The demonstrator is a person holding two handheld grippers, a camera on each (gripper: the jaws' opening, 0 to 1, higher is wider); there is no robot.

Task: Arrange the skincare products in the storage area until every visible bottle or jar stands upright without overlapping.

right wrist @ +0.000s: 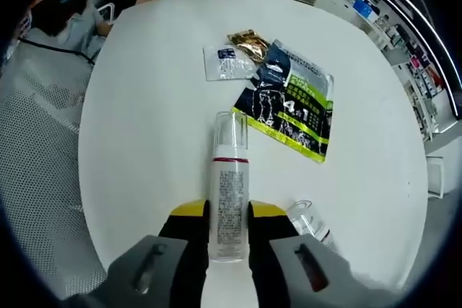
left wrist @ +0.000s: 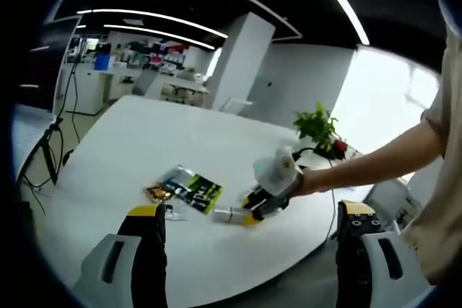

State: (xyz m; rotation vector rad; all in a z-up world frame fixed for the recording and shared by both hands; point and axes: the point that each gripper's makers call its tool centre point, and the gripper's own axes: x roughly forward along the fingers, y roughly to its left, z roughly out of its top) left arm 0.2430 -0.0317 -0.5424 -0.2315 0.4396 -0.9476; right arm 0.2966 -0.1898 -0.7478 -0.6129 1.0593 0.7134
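A white pump bottle (right wrist: 229,178) with a clear cap and a red band lies lengthwise between the jaws of my right gripper (right wrist: 229,216), which is shut on its lower body, cap pointing away. Whether it rests on the white round table (right wrist: 144,120) or hangs just above it I cannot tell. A second small bottle (right wrist: 310,223) with a clear cap lies to the right of the jaws. In the left gripper view, a gloved hand holds the right gripper (left wrist: 253,210) on the bottle (left wrist: 225,215). My left gripper (left wrist: 249,250) stands open and empty, off the table's near edge.
A black-and-green sachet (right wrist: 292,99), a gold packet (right wrist: 249,42) and a white packet (right wrist: 227,63) lie flat beyond the bottle. A person (right wrist: 65,12) sits at the table's far left. A potted plant (left wrist: 317,128) stands at the table's far edge.
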